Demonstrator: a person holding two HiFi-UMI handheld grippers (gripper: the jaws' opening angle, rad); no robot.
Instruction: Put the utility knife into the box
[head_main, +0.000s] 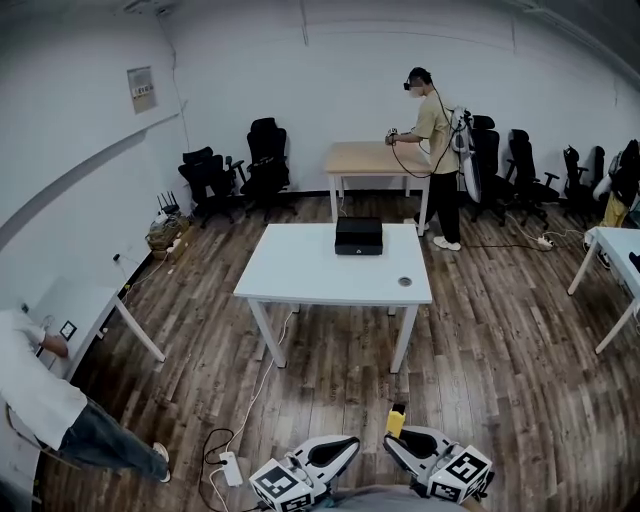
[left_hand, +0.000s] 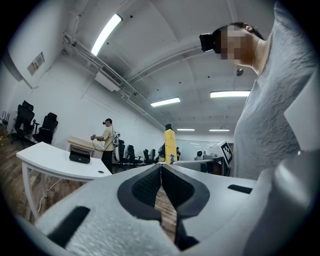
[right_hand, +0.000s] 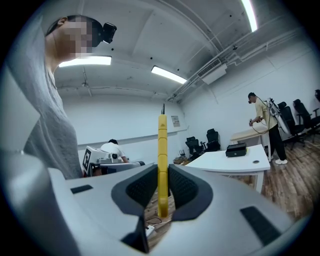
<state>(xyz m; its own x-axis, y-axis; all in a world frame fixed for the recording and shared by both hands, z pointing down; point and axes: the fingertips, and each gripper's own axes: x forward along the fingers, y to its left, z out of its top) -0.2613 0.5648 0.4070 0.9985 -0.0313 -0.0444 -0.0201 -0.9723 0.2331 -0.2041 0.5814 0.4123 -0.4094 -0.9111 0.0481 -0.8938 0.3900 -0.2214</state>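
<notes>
Looking across a wood floor (head_main: 480, 340): a white table (head_main: 300, 270) stands well ahead of both grippers, with the black box (head_main: 358, 236) near its far edge and office chairs (head_main: 265, 150) along the back wall. The right gripper (right_hand: 161, 170) is clamped on the utility knife (right_hand: 162, 145) — yellow, notched body, upright between the pads, thin dark tip on top. The left gripper (left_hand: 161, 166) has its jaws pressed together, empty.

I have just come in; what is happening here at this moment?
A person holds a gripper in each hand. The right gripper has its fingers shut on a yellow utility knife, held upright. The left gripper is shut and empty. The black box sits on the white table ahead, the knife not yet in it.
</notes>
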